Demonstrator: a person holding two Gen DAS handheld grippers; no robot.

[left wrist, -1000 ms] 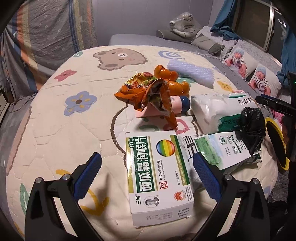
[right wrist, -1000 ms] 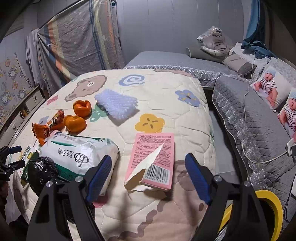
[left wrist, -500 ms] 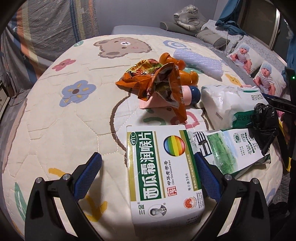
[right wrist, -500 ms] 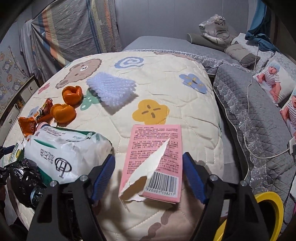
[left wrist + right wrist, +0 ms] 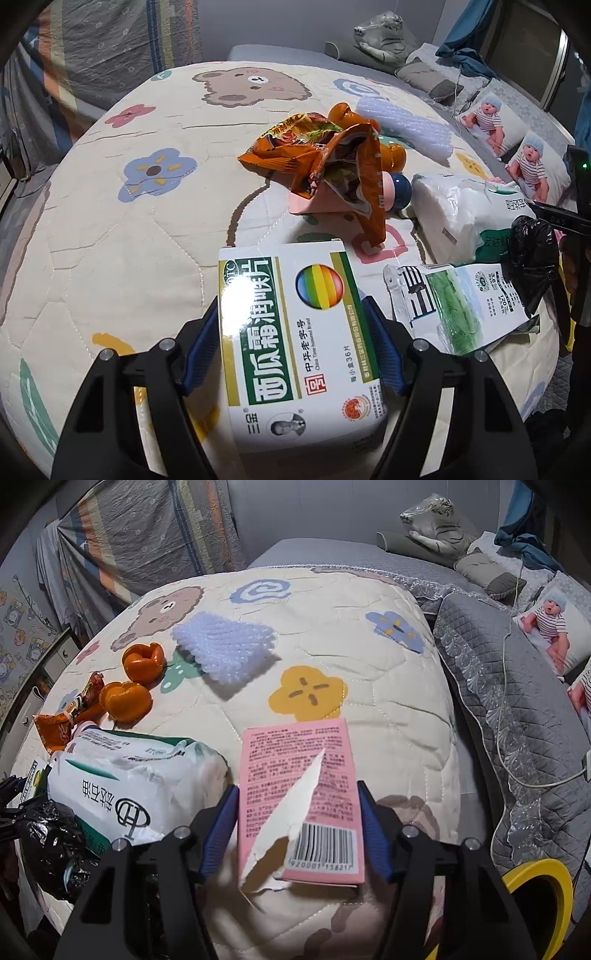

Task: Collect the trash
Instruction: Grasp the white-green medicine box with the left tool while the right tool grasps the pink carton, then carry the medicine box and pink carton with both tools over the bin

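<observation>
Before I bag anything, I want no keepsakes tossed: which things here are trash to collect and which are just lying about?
Trash to collect:
green-and-white lozenge box, between the left gripper fingers
torn pink box, between the right gripper fingers
orange snack wrapper
orange peels
white foam net

Just lying about:
baby-print pillows
white cable

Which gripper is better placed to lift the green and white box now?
Left. The left gripper has its pads against both sides of the box; the right gripper is around the pink box.
</observation>
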